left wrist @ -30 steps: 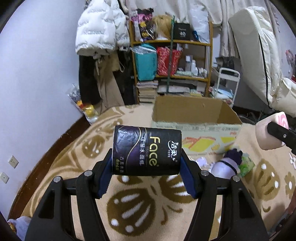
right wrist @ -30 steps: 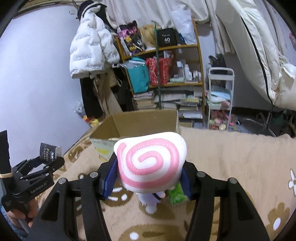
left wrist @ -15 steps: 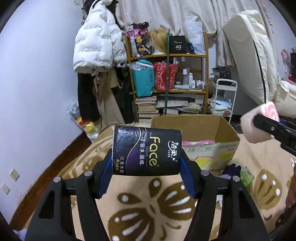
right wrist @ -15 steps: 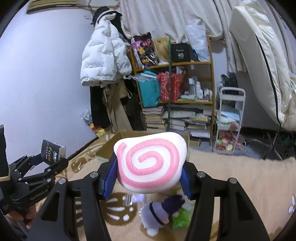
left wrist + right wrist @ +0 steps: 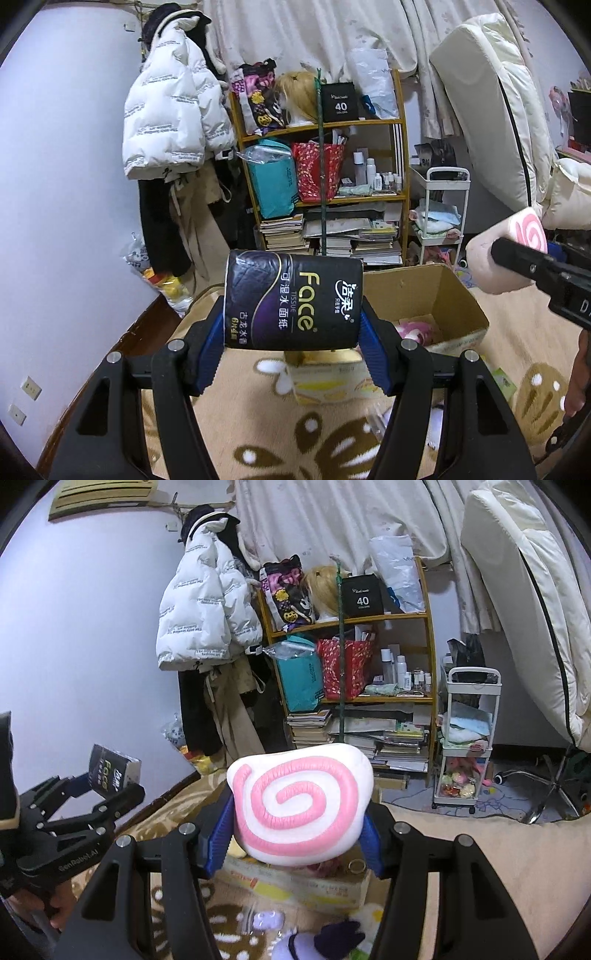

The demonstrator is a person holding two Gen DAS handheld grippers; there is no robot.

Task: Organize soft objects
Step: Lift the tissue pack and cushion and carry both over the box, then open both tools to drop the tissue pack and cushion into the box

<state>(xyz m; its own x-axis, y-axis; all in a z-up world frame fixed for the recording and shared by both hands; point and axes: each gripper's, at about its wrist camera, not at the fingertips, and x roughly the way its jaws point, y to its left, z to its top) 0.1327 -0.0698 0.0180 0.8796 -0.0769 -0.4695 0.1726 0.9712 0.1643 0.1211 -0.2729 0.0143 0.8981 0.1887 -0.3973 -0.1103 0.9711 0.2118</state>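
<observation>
My left gripper [image 5: 291, 343] is shut on a black "Face" tissue pack [image 5: 291, 299], held in the air in front of an open cardboard box [image 5: 443, 295]. My right gripper [image 5: 295, 834] is shut on a pink-and-white swirl plush [image 5: 299, 805], held above the same box [image 5: 303, 886]. The plush also shows at the right of the left wrist view [image 5: 506, 254]. The tissue pack shows at the left of the right wrist view [image 5: 112, 770]. A pink plush [image 5: 413, 332] lies inside the box.
A purple-and-white plush [image 5: 325, 941] and a green item [image 5: 502, 384] lie on the patterned carpet [image 5: 332, 443] in front of the box. A cluttered shelf [image 5: 325, 184], hanging coats [image 5: 173, 122], a white trolley [image 5: 469, 738] and an upright mattress [image 5: 524, 590] stand behind.
Both grippers have risen and moved toward the box with their loads. The views now look higher into the room, and the box sits lower and closer in both.
</observation>
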